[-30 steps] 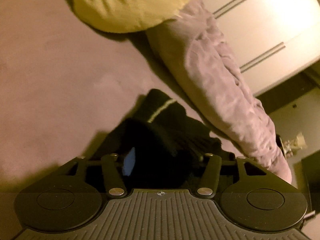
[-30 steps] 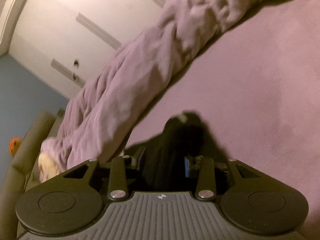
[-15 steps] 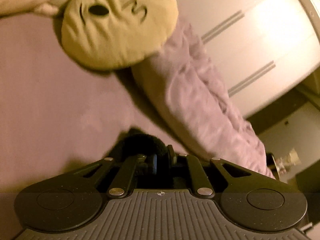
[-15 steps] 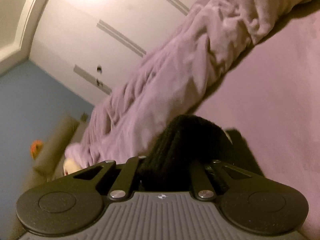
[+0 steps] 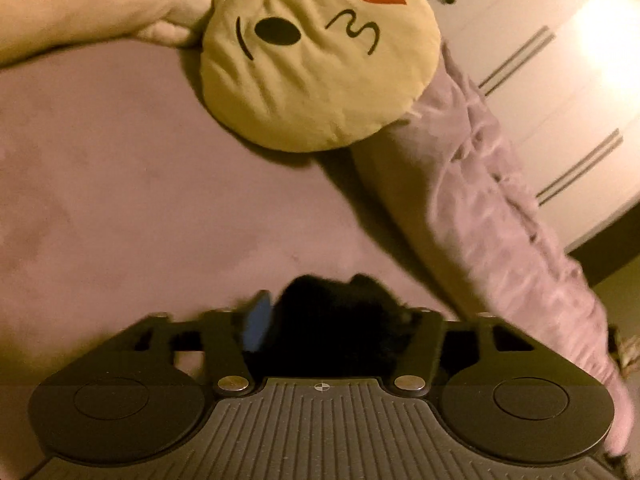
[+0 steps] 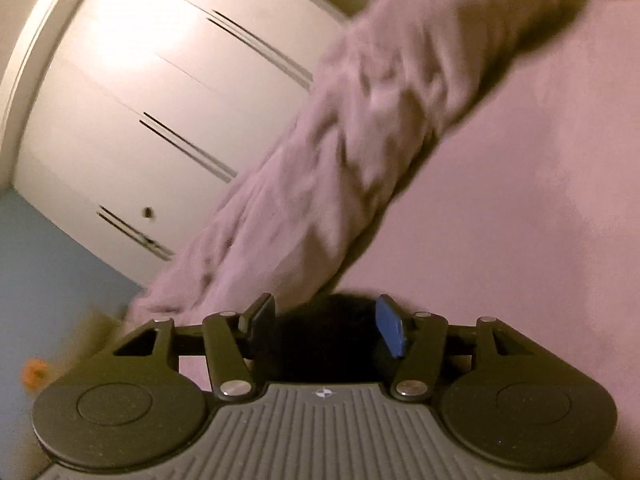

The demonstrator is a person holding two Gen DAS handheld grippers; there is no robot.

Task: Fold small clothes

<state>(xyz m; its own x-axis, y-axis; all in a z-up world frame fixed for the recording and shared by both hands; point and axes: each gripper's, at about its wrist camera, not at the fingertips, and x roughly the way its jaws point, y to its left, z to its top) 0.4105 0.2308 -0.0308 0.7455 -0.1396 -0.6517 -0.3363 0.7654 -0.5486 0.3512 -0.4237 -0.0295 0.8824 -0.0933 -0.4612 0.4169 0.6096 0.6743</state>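
A small black garment (image 5: 320,340) lies bunched on the mauve bed sheet (image 5: 140,200), just in front of both cameras. In the left wrist view it sits between the jaws of my left gripper (image 5: 338,312). These jaws are opening, and the blue pad (image 5: 256,322) stands clear at the cloth's left side. In the right wrist view the same black garment (image 6: 324,336) lies between the jaws of my right gripper (image 6: 324,312). They are opening too, with both pads (image 6: 390,330) showing beside the cloth. Most of the garment is hidden behind the gripper bodies.
A round yellow emoji cushion (image 5: 316,60) rests at the head of the bed beside a cream pillow (image 5: 92,8). A rolled mauve duvet (image 5: 492,208) runs along the bed's far edge, with the white wardrobe doors (image 6: 140,92) behind it.
Both grippers closed on the black garment half a second ago and now stand apart again. Both cameras have tipped upward, so more cushion and wardrobe show and less garment.
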